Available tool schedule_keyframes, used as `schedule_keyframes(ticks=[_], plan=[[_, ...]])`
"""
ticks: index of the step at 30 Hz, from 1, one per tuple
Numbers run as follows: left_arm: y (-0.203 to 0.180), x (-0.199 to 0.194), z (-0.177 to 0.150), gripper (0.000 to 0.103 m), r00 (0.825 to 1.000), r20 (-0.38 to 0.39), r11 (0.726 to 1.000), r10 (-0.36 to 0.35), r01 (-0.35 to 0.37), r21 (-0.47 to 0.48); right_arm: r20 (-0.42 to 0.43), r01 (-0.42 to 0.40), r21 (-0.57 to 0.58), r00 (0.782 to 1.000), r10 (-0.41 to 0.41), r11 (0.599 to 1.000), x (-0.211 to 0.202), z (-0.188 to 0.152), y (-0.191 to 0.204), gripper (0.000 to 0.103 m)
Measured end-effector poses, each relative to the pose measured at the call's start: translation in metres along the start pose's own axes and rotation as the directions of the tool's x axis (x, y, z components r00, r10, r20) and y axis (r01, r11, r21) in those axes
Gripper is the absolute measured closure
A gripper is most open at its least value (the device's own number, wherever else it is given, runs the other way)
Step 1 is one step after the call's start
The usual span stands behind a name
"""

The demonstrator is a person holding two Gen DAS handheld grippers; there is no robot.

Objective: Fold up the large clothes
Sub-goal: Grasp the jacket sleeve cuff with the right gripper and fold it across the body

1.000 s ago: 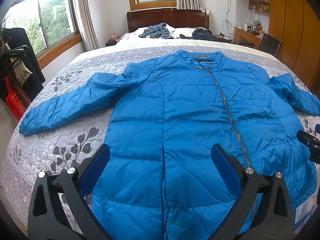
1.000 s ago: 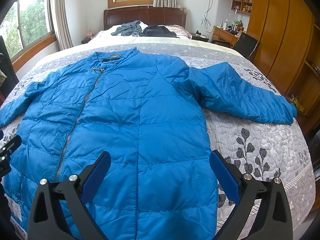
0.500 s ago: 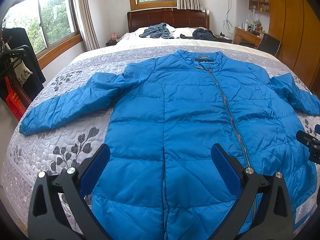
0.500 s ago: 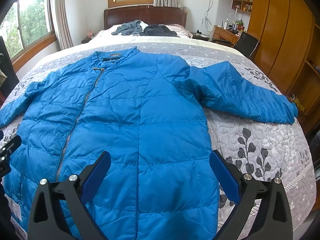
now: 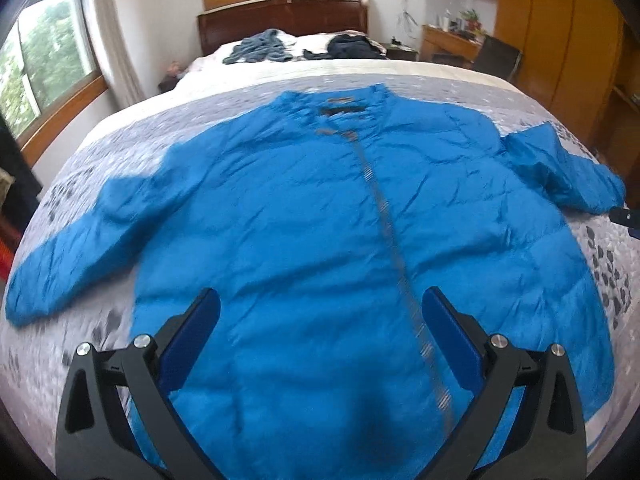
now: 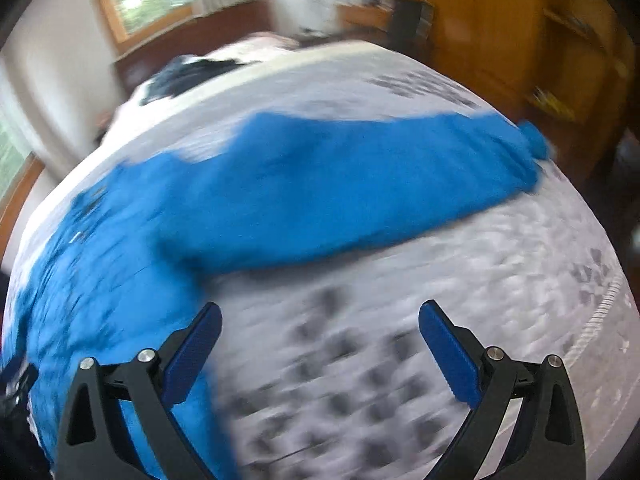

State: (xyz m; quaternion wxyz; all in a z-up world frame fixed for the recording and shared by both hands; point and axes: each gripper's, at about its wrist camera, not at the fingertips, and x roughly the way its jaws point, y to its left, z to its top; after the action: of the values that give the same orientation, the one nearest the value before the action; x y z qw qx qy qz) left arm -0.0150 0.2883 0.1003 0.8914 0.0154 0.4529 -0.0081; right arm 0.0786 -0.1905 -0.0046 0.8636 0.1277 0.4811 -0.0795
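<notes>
My left gripper [image 5: 320, 312] is wide open and holds nothing. My right gripper [image 6: 320, 326] is also wide open, its blue pads [image 6: 448, 354] far apart and empty.

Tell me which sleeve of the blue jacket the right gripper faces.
The outstretched sleeve on the wardrobe side; the open right gripper points toward it. The other sleeve lies toward the window.

Grey quilted bed [image 5: 168, 136]: blue jacket [image 5: 304, 216] spread flat.

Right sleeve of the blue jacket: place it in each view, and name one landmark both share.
Left wrist: right sleeve at the right edge, past the zip.
Right wrist: it crosses the middle, blurred, cuff upper right.
Shared landmark: headboard.
</notes>
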Motion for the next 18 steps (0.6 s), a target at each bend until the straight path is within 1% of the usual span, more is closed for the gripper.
schedule_keyframes(ticks=[2, 4, 7, 9, 13, 14, 16, 18], plan=[[-0.011, 0.007, 0.014, 0.003, 1.0, 0.011, 1.0, -0.008, 0.008, 0.006, -0.047, 0.007, 0.076, 0.999, -0.004, 0.997, 0.014, 0.02, -0.037, 0.004], [-0.027, 0.015, 0.033, 0.003, 0.999, 0.021, 0.999, -0.036, 0.036, -0.001, -0.075, 0.0, 0.142, 0.997, 0.011, 0.99, 0.027, 0.037, -0.069, 0.004], [-0.047, 0.022, 0.051, 0.003, 0.997, 0.053, 0.998, -0.063, 0.064, -0.015, -0.101, 0.02, 0.218, 0.995, 0.003, 0.976, 0.044, 0.059, -0.11, 0.005], [-0.059, 0.025, 0.059, 0.003, 0.994, 0.075, 0.996, -0.082, 0.084, -0.022, -0.11, 0.031, 0.251, 0.994, -0.003, 0.967, 0.055, 0.07, -0.129, 0.006], [-0.075, 0.039, 0.065, 0.003, 0.993, 0.074, 0.995, -0.095, 0.096, -0.017, -0.15, 0.009, 0.323, 0.988, 0.042, 0.946, 0.084, 0.083, -0.159, 0.008], [-0.077, 0.041, 0.065, 0.003, 0.993, 0.069, 0.995, -0.094, 0.096, -0.016, -0.15, 0.008, 0.331, 0.988, 0.044, 0.944, 0.089, 0.085, -0.162, 0.007], [-0.082, 0.05, 0.064, 0.003, 0.994, 0.044, 0.995, -0.099, 0.099, -0.013, -0.118, 0.004, 0.327, 0.992, 0.037, 0.945, 0.09, 0.095, -0.167, 0.007], [-0.082, 0.056, 0.063, 0.003, 0.994, 0.027, 0.995, -0.103, 0.103, -0.014, -0.108, 0.021, 0.329, 0.994, 0.015, 0.944, 0.093, 0.099, -0.169, 0.013]])
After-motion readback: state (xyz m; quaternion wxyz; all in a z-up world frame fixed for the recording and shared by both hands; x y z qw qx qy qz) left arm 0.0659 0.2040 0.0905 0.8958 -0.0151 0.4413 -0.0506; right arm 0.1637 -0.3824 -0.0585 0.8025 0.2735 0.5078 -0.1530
